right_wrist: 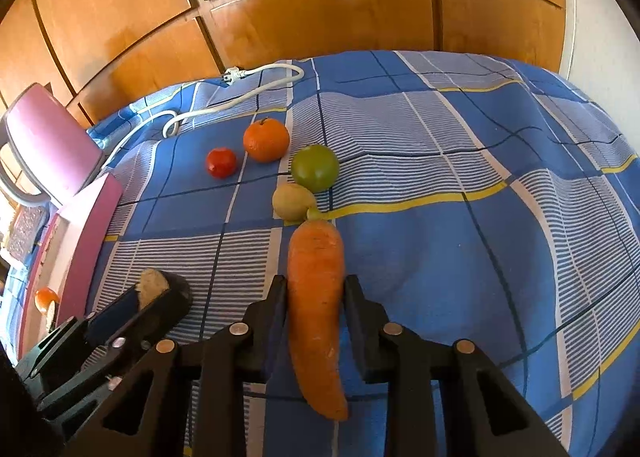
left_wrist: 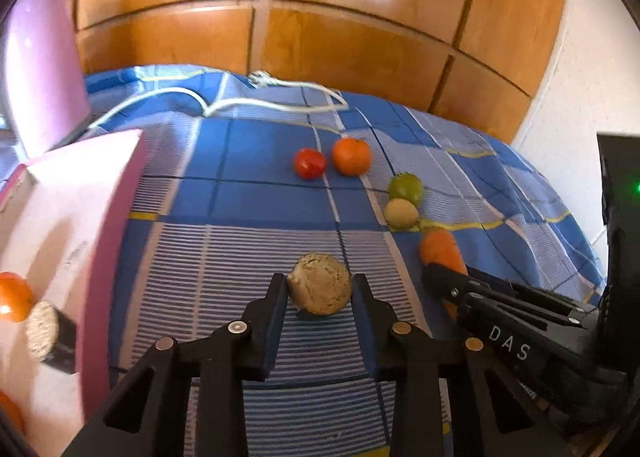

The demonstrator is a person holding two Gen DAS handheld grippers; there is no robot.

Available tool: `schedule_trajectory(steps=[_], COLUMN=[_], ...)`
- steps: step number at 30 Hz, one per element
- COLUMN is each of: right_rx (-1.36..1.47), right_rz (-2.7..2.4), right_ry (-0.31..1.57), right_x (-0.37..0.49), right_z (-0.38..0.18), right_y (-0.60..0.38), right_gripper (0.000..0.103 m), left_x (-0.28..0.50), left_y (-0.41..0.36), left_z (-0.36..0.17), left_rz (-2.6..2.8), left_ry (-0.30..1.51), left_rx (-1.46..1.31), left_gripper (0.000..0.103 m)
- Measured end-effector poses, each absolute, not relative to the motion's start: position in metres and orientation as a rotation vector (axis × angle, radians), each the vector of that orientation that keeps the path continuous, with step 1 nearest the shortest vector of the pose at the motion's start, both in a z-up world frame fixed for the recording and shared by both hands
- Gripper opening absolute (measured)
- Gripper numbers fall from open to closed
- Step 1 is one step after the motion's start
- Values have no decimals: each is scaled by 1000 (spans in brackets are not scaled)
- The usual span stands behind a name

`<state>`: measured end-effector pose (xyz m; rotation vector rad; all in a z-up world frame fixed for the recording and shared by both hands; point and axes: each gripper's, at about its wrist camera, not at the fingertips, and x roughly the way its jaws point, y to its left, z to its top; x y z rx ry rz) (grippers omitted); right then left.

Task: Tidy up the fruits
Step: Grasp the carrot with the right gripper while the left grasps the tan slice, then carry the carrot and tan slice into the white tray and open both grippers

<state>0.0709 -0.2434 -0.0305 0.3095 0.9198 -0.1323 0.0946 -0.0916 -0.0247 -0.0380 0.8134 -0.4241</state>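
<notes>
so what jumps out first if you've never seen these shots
The long carrot lying lengthwise between the right gripper's fingers, and the brown kiwi framed between the left gripper's fingers. Beyond them, a red tomato, mandarin, green tomato and lemon dot the blue checked bedsheet, with a pink box at the left.

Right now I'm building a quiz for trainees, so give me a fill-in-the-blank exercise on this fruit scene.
1. The right claw has its fingers on either side of the ____.
2. The left claw grips a round, ____-coloured fruit.
3. Next to the orange lies a small red ____.
4. The box at the left is ____.

Missing: carrot; brown; tomato; pink
</notes>
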Motion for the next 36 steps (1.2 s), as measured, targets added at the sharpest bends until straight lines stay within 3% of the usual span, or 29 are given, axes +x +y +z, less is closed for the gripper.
schedule_trajectory(steps=[26,36], right_rx=[239,233], right_rz=[151,298], right_ry=[774,714], right_x=[54,59], right_z=[3,16], right_y=[-180,-143], right_gripper=[28,28], left_x=[49,38], left_y=[-8,59], left_z=[18,18], left_rz=[-73,166], left_ry=[581,555], left_rx=[-198,-399], left_gripper=[33,33])
